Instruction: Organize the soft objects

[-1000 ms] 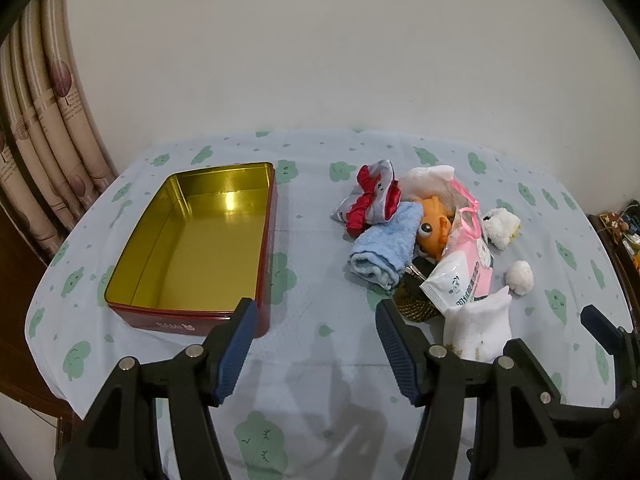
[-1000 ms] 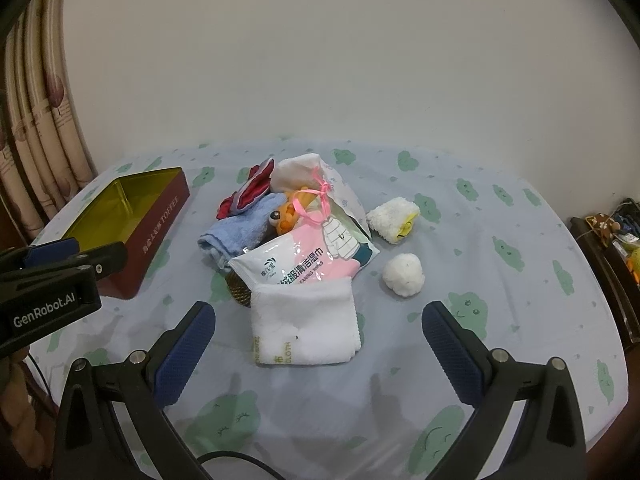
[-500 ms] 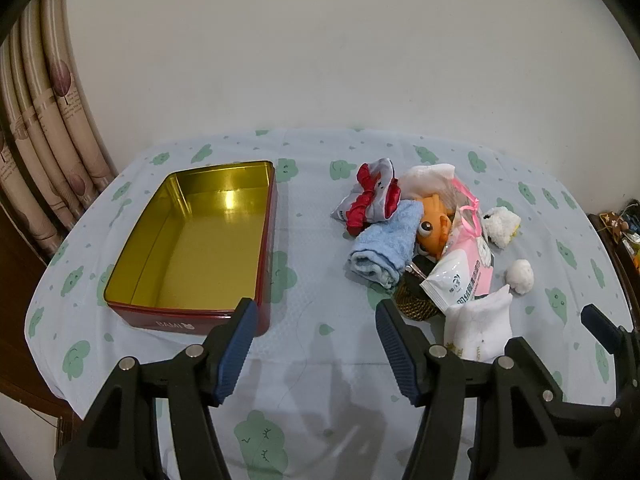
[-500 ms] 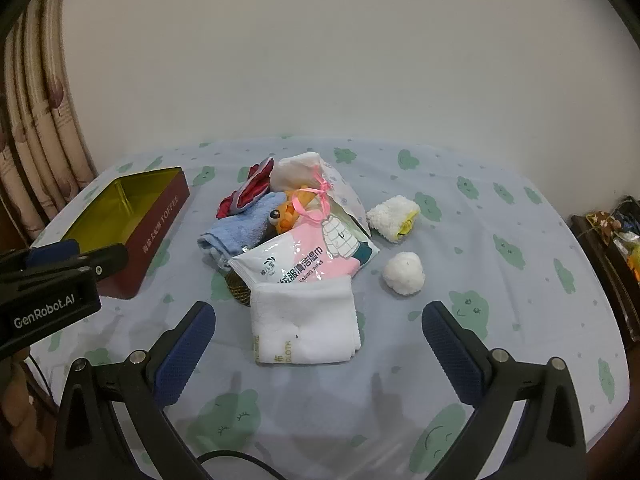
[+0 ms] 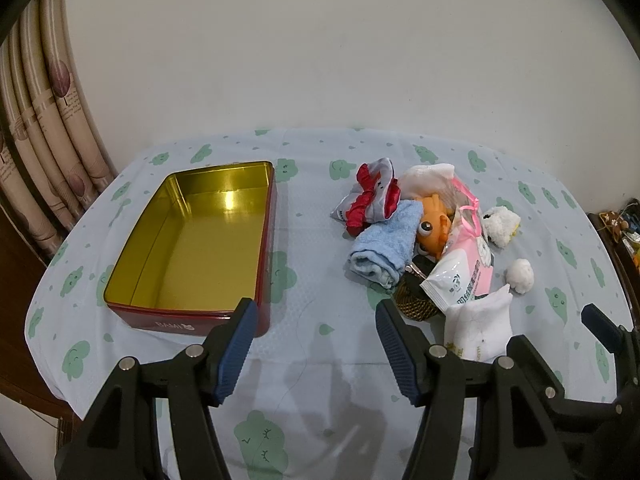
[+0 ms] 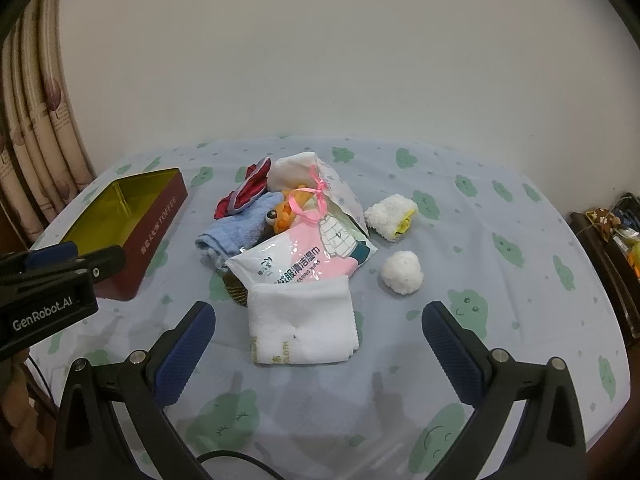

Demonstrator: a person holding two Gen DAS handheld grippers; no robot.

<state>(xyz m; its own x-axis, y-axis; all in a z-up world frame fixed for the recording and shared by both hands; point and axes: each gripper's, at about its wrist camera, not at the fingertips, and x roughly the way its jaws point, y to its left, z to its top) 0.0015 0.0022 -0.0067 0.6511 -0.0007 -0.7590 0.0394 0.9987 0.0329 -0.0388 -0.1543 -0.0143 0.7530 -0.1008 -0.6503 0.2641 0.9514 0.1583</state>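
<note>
A pile of soft things lies mid-table: a folded white cloth (image 6: 302, 320) nearest, a pink wet-wipes pack (image 6: 304, 258), a rolled blue towel (image 6: 236, 234), an orange plush toy (image 6: 282, 214), a red and grey cloth (image 6: 244, 192), a white pouch (image 6: 296, 168), a white-yellow fluffy piece (image 6: 392, 216) and a white pompom (image 6: 402, 272). An open red tin (image 5: 192, 240) with a gold inside stands to the left, empty. My left gripper (image 5: 314, 352) is open above the front of the table, between tin and pile. My right gripper (image 6: 316, 352) is open, just short of the white cloth.
The table wears a pale blue cloth with green cloud prints (image 6: 500, 220). A wall stands behind it. Curtains (image 5: 48, 152) hang at the left. A dark shelf with small items (image 6: 612, 232) stands at the right edge. A dark woven item (image 5: 414, 304) lies under the wipes pack.
Both grippers have drifted very slightly; the scene sits a touch lower in the right wrist view. Nothing on the table has moved.
</note>
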